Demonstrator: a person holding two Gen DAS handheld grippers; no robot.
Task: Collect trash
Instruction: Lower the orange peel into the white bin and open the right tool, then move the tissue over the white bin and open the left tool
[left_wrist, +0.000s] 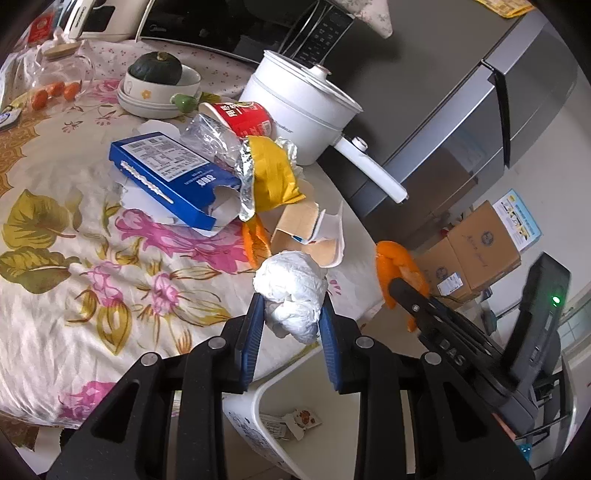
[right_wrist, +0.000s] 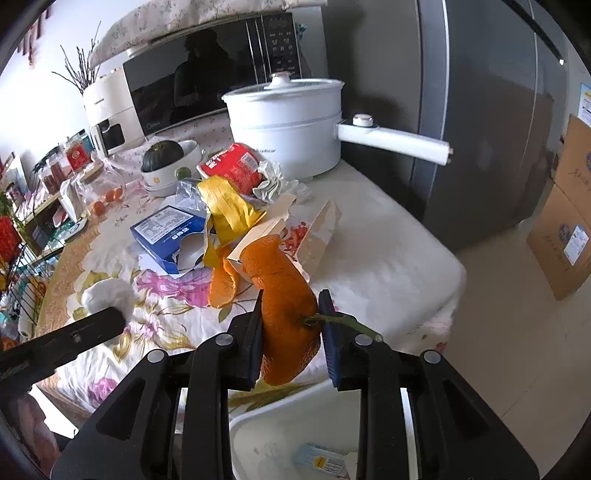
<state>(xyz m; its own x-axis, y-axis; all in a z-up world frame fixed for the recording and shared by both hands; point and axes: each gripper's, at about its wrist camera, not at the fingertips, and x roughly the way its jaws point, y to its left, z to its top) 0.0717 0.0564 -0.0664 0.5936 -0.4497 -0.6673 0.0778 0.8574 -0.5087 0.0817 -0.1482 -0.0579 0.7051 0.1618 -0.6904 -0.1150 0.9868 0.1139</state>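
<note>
Item, my left hand-held gripper (left_wrist: 291, 314): pinching tissue wad (left_wrist: 291, 291) above worktop (left_wrist: 55, 295) near edge. Item, right hand-held gripper (right_wrist: 290, 314): pinching orange peel (right_wrist: 284, 295) over bin (right_wrist: 258, 424). Risk: limp peel slipping out, missing the bin.

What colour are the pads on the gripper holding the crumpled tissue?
Blue, ribbed pads on the black left gripper clamping the white crumpled tissue; clearest in the left wrist view.
</note>
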